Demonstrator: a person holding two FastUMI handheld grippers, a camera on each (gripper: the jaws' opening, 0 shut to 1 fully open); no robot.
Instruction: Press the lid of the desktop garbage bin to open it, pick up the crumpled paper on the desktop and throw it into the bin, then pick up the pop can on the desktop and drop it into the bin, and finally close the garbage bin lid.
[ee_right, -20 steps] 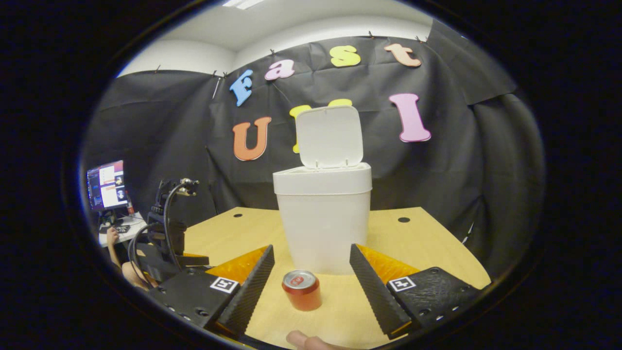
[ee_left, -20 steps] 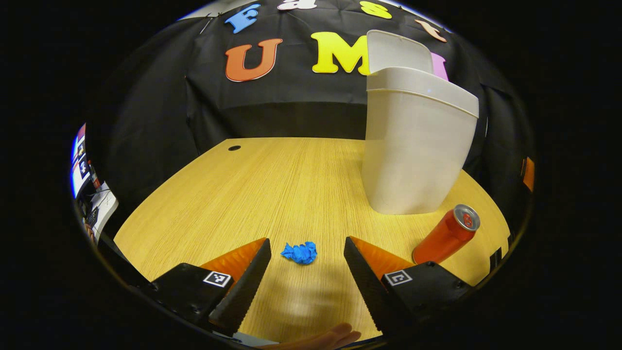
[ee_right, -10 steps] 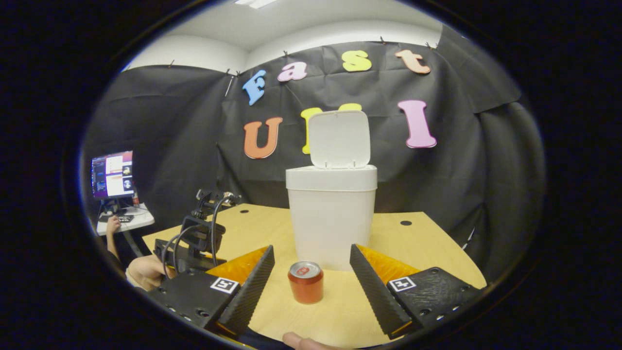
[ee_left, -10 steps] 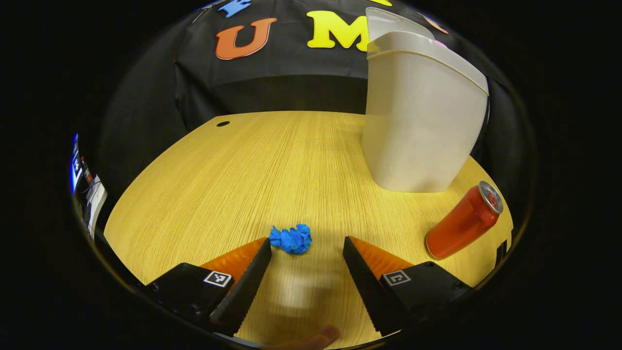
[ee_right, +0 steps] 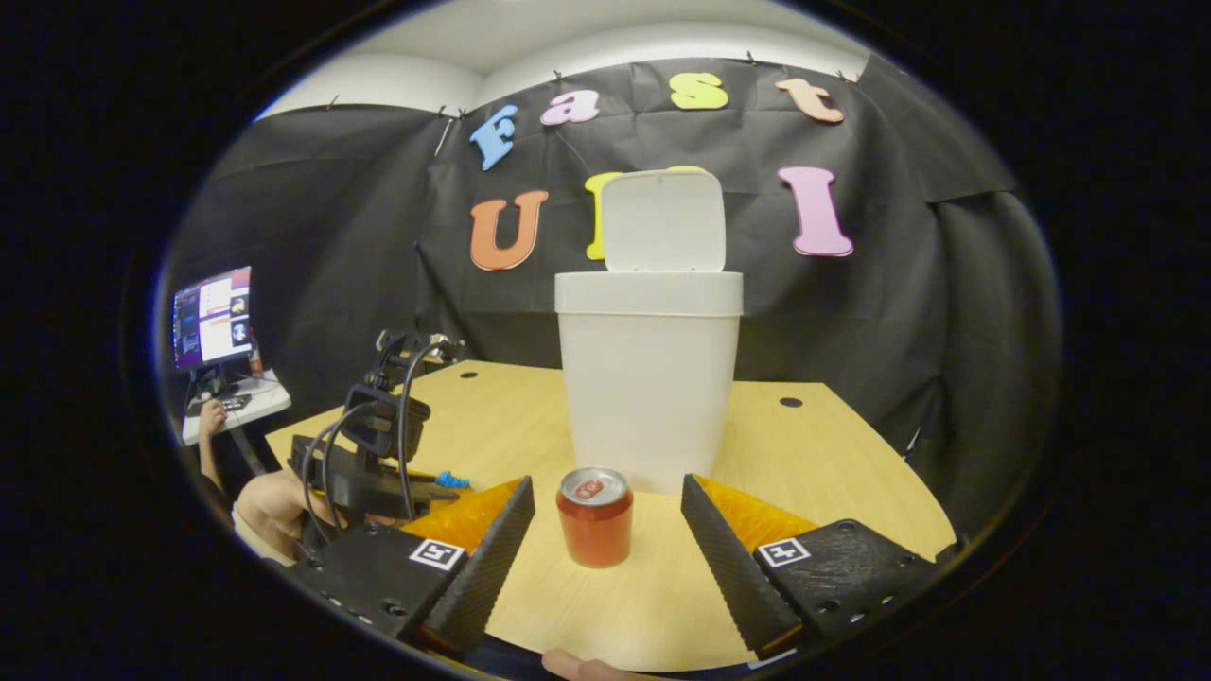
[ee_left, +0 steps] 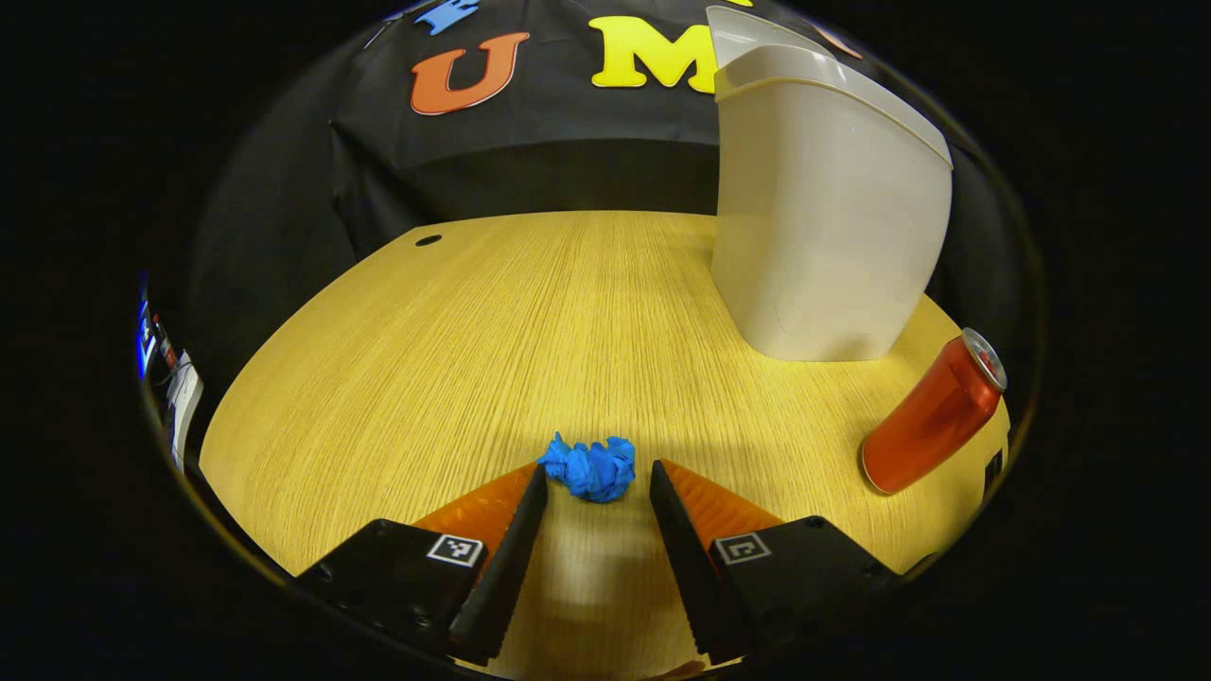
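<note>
The blue crumpled paper point(ee_left: 591, 470) lies on the wooden table point(ee_left: 473, 322) right between the tips of my left gripper point(ee_left: 596, 467), whose jaws are narrowed around it; a slight gap shows on the right side. The white bin point(ee_left: 823, 218) stands at the back right with its lid point(ee_right: 664, 222) raised upright. The red pop can point(ee_right: 594, 518) stands upright in front of the bin point(ee_right: 648, 378), just beyond the tips of my right gripper point(ee_right: 605, 487), which is open. The right gripper view also catches the left gripper point(ee_right: 378, 454) low over the paper point(ee_right: 452, 480).
In the left gripper view the can point(ee_left: 932, 416) stands near the table's right edge, beside the bin. A hand point(ee_right: 270, 501) holds the left gripper at the table's left edge. A monitor point(ee_right: 213, 317) on a side desk glows far left. Cable holes point(ee_right: 785, 402) dot the tabletop.
My left gripper moved forward and down to the paper and its jaws narrowed around it. The right gripper sank slightly, so the can and bin sit higher in its view.
</note>
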